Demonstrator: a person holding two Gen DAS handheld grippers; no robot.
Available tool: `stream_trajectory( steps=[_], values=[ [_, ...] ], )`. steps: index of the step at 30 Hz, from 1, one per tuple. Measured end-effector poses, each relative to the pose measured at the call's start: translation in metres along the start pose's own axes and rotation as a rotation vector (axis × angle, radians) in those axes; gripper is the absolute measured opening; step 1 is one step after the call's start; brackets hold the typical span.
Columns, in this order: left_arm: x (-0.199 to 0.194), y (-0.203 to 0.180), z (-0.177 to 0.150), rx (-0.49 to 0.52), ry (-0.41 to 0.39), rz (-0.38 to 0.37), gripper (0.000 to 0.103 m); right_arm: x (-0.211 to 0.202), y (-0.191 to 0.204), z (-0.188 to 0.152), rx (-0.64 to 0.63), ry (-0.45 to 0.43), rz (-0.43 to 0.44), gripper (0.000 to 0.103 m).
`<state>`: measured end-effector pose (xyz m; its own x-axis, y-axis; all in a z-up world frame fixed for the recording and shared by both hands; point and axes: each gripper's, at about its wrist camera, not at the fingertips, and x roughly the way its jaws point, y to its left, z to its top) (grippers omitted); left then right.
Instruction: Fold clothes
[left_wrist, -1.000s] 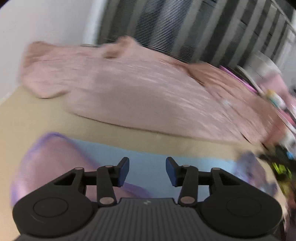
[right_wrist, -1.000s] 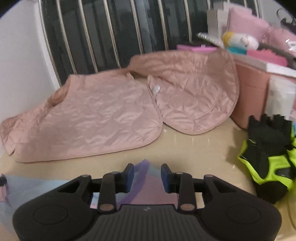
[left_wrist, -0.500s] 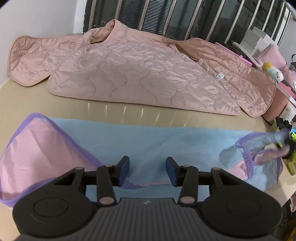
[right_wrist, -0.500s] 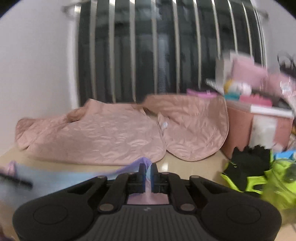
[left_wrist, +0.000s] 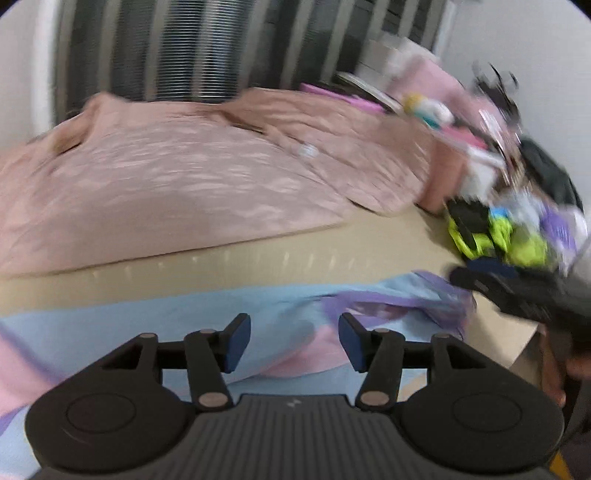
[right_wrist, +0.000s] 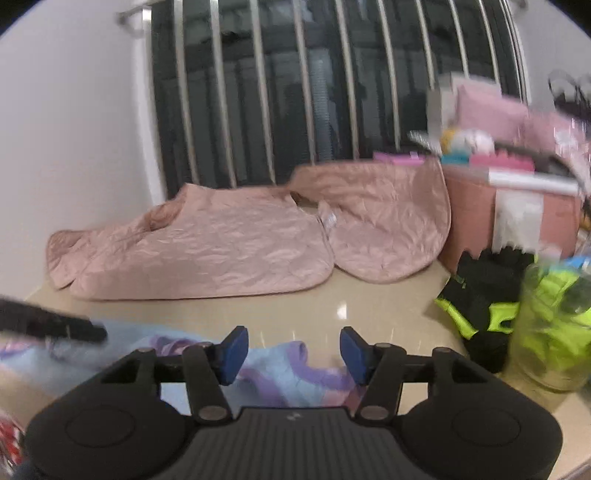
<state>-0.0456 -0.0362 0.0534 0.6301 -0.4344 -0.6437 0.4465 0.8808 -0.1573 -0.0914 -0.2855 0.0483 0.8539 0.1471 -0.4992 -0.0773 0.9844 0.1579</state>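
Note:
A light blue garment (left_wrist: 221, 306) with purple trim and pink panels lies spread across the beige table (left_wrist: 332, 254). My left gripper (left_wrist: 293, 343) hovers just above its near part. Its jaws are opening and its pads touch no cloth. My right gripper (right_wrist: 293, 350) is over the garment's crumpled purple-edged end (right_wrist: 280, 373). Its jaws are also opening, and the cloth lies loose below them. In the left wrist view the right gripper (left_wrist: 476, 275) shows as a dark blur at the garment's right end. The left gripper (right_wrist: 92, 332) enters the right wrist view from the left.
A pink quilted jacket (right_wrist: 207, 251) lies along the back under the barred window. On the right stand a pink box (right_wrist: 476, 221), black and neon-yellow gloves (right_wrist: 480, 291) and a clear jar (right_wrist: 554, 325). The table's edge runs close on the right.
The right gripper, shut on the garment's purple corner half a second ago, now stands open with that corner lying on the table. The left view has swung right and its jaws stand wider.

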Motion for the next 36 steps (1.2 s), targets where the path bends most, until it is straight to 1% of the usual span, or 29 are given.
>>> stream_trajectory(
  steps=[1,2,3,4,5,6,7,11,13,15,16,17,18,19,20,22,23,24,25,26,29,30,31,32,34,35,36],
  values=[
    [0.009,-0.007,0.0,0.017,0.016,-0.002,0.051,0.011,-0.005,0.004,0.027,0.033,0.009,0.053],
    [0.014,-0.009,-0.001,0.015,0.031,-0.006,0.033,0.022,-0.009,0.008,0.054,0.074,0.023,0.049],
    [0.018,-0.011,-0.003,0.013,0.046,-0.01,0.0,0.035,-0.013,0.01,0.08,0.125,0.047,0.043],
    [0.022,-0.013,-0.005,0.008,0.059,-0.016,0.0,0.043,-0.016,0.011,0.099,0.154,0.068,0.028],
    [0.02,-0.011,-0.007,-0.005,0.057,-0.029,0.0,0.051,-0.019,0.011,0.119,0.181,0.082,0.006],
    [0.015,-0.009,-0.009,-0.012,0.048,-0.046,0.0,0.057,-0.022,0.011,0.141,0.199,0.075,0.002],
    [0.009,-0.008,-0.011,-0.019,0.039,-0.059,0.0,0.06,-0.024,0.009,0.156,0.196,0.062,0.001],
    [-0.014,-0.007,-0.016,-0.042,0.005,-0.062,0.0,0.06,-0.03,0.004,0.194,0.147,0.023,0.001],
    [-0.019,-0.007,-0.019,-0.037,0.009,-0.088,0.0,0.062,-0.028,0.001,0.169,0.135,-0.008,0.002],
    [-0.016,-0.007,-0.026,-0.043,0.026,-0.086,0.0,0.058,-0.023,-0.001,0.126,0.127,-0.056,0.01],
    [-0.014,-0.007,-0.029,-0.046,0.035,-0.085,0.0,0.055,-0.019,-0.001,0.102,0.119,-0.081,0.019],
    [-0.013,-0.006,-0.032,-0.049,0.046,-0.085,0.005,0.048,-0.013,0.001,0.072,0.092,-0.101,0.028],
    [-0.009,-0.006,-0.034,-0.053,0.067,-0.087,0.016,0.04,-0.007,0.004,0.042,0.057,-0.1,0.03],
    [-0.005,-0.006,-0.036,-0.056,0.088,-0.09,0.022,0.033,0.0,0.006,0.019,0.029,-0.086,0.032],
    [-0.004,-0.006,-0.039,-0.049,0.099,-0.097,0.031,0.03,0.008,0.006,0.01,0.024,-0.038,0.032],
    [-0.013,-0.001,-0.041,-0.035,0.075,-0.137,0.034,0.023,0.023,0.006,-0.006,0.013,0.057,0.032],
    [-0.025,0.01,-0.042,-0.05,0.044,-0.163,0.036,0.022,0.031,0.006,-0.017,0.012,0.101,0.032],
    [-0.034,0.024,-0.041,-0.084,0.019,-0.148,0.039,0.024,0.039,0.004,-0.031,0.02,0.133,0.032],
    [-0.044,0.04,-0.04,-0.123,-0.004,-0.122,0.039,0.026,0.048,0.002,-0.046,0.029,0.165,0.031],
    [-0.053,0.063,-0.037,-0.179,-0.018,-0.047,0.04,0.029,0.057,0.0,-0.064,0.04,0.194,0.031],
    [-0.078,0.131,-0.039,-0.326,-0.039,0.232,0.039,0.036,0.082,-0.004,-0.111,0.067,0.262,0.031],
    [-0.084,0.15,-0.041,-0.353,-0.052,0.292,0.039,0.038,0.089,-0.005,-0.126,0.077,0.283,0.031],
    [-0.088,0.163,-0.041,-0.369,-0.064,0.31,0.039,0.041,0.097,-0.007,-0.15,0.097,0.292,0.03],
    [-0.088,0.177,-0.041,-0.394,-0.069,0.322,0.039,0.046,0.104,-0.01,-0.177,0.125,0.288,0.02],
    [-0.081,0.197,-0.037,-0.458,-0.05,0.349,0.039,0.056,0.111,-0.017,-0.2,0.187,0.271,0.008],
    [-0.076,0.203,-0.036,-0.485,-0.044,0.353,0.039,0.059,0.112,-0.02,-0.204,0.207,0.265,0.008],
    [-0.07,0.208,-0.034,-0.51,-0.039,0.355,0.039,0.058,0.11,-0.022,-0.191,0.202,0.266,0.008]
  ],
)
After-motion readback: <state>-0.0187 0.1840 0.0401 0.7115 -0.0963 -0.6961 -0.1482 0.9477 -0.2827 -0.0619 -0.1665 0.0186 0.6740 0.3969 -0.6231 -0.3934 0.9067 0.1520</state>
